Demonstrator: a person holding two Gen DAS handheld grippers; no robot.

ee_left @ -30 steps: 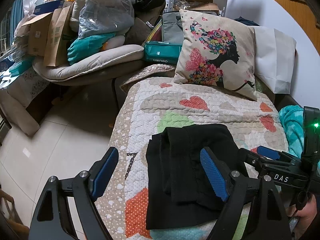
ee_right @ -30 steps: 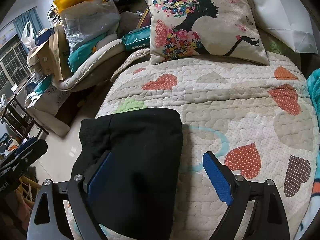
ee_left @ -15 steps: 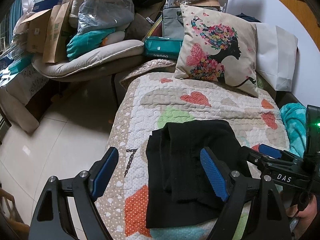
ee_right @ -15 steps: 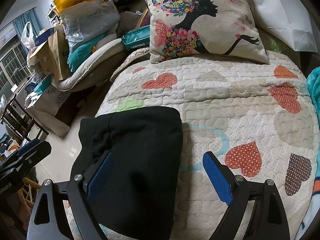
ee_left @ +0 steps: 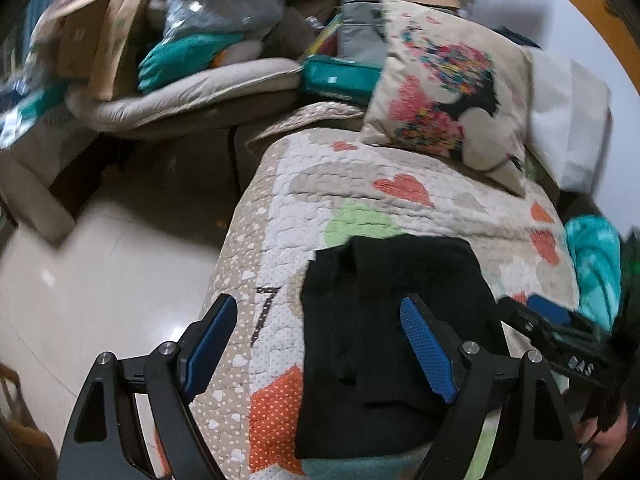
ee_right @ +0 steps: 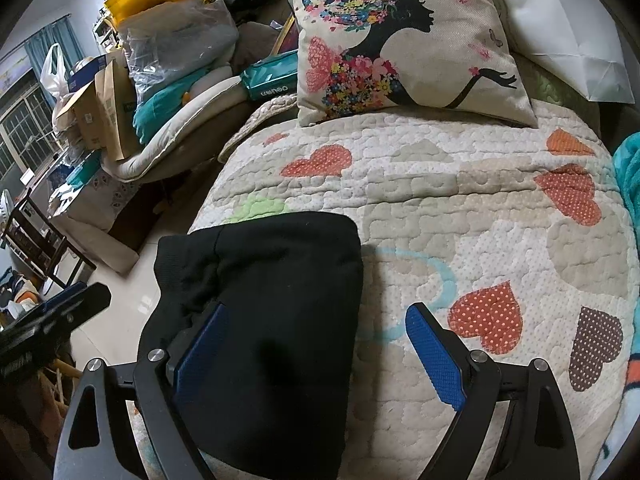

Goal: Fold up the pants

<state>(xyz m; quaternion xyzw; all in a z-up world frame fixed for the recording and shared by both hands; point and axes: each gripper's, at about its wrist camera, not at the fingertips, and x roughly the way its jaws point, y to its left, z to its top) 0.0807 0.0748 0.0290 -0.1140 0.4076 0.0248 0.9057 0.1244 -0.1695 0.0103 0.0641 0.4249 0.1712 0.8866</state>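
Note:
The black pants lie folded into a compact rectangle on the heart-patterned quilt, near its front left edge. They also show in the right wrist view. My left gripper is open and empty, held above the pants' left side. My right gripper is open and empty above the pants' right edge. The right gripper's body shows at the right of the left wrist view. The left gripper's tip shows at the left of the right wrist view.
A floral cushion and a white pillow lean at the back of the quilt. A teal blanket lies at the right. Piled boxes, bags and cushions stand at the left beyond the tiled floor.
The left wrist view has shifted slightly and blurred, so the left gripper is moving a little. The pants lie still and both grippers stay open.

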